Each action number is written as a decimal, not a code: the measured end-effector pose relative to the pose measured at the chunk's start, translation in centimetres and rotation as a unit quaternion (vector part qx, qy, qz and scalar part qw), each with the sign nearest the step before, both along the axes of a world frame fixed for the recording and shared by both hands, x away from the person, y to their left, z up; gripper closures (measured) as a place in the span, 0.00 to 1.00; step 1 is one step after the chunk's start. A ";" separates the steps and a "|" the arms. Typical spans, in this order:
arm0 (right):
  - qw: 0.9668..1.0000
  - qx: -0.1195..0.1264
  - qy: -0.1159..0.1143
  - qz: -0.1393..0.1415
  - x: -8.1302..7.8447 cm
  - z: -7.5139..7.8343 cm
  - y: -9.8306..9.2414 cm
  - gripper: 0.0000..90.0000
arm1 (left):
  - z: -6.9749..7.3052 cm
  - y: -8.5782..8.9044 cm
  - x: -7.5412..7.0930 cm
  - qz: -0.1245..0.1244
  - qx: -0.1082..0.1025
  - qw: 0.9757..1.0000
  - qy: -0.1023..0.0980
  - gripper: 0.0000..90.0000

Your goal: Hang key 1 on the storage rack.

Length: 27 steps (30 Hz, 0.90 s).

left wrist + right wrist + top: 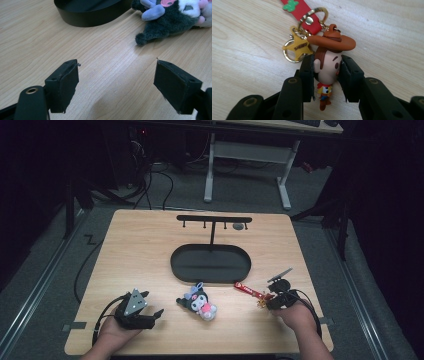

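High view, L to R: left gripper [159, 312] rests on table [135, 245] w/ jaws spread on nothing, plush toy [199, 303] lies mid-front near black tray [210, 263], right gripper [266, 304] pinches cowboy keychain figure [328, 65] by its head at front-right, red strap [247, 290] trailing toward tray.

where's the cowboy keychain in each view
high view: cowboy keychain lies at lower right of the table, its figure end at the right gripper, red strap running up-left.
left gripper view: it isn't in this picture; here are the plush toy and black tray.
right gripper view: centre, cowboy figure's head clamped between the jaws.
shared landmark: the light wood table.
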State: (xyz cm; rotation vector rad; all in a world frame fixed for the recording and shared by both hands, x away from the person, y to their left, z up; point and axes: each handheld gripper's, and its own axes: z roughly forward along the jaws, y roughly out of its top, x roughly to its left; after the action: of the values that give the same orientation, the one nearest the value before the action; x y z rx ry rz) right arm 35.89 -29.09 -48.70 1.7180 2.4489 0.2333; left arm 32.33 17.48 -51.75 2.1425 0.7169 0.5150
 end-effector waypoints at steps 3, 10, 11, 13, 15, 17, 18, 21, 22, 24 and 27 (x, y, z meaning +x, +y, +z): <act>1.000 0.003 0.000 0.011 -0.1 0.5 0.1 0.74 | -0.2 -0.2 0.0 -0.003 0.006 1.000 0.001 0.23; 1.000 0.010 -0.017 0.014 -0.7 3.0 0.0 0.74 | -0.3 -0.2 0.2 -0.004 0.006 1.000 0.004 0.23; 1.000 0.010 -0.019 0.018 -0.7 3.3 0.0 0.74 | -0.3 -0.2 0.2 -0.004 0.005 1.000 0.004 0.23; 0.999 0.016 -0.023 0.020 -0.9 3.8 0.2 0.74 | -0.3 -0.3 0.1 -0.004 0.005 1.000 0.004 0.23; 0.999 0.016 -0.022 0.024 -1.1 4.3 0.4 0.74 | -0.3 -0.3 0.1 -0.005 0.006 1.000 0.003 0.23; 0.999 0.014 -0.023 0.031 -1.2 4.7 0.6 0.74 | -0.3 -0.4 0.1 -0.006 0.007 1.000 0.003 0.23; 0.999 0.016 -0.023 0.032 -1.3 4.9 0.7 0.74 | -0.3 -0.4 0.1 -0.007 0.007 1.000 0.003 0.23; 0.999 0.018 -0.032 0.033 -1.5 5.7 0.9 0.73 | -0.3 -0.4 0.1 -0.007 0.008 1.000 0.002 0.23; 0.999 0.019 -0.034 0.035 -1.5 5.9 1.0 0.73 | -0.3 -0.4 0.1 -0.007 0.008 1.000 0.002 0.23; 0.998 0.022 -0.035 0.040 -1.6 6.6 1.2 0.73 | -0.3 -0.4 0.1 -0.005 0.008 1.000 0.002 0.23; 0.998 0.029 -0.033 0.044 -1.6 7.6 1.5 0.74 | -0.3 -0.3 0.1 -0.004 0.007 1.000 0.002 0.23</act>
State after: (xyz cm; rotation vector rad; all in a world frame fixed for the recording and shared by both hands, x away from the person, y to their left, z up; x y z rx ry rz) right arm 34.27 -27.57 -41.12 1.5990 2.4963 0.3668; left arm 32.46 17.19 -52.04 2.1598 0.7090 0.5129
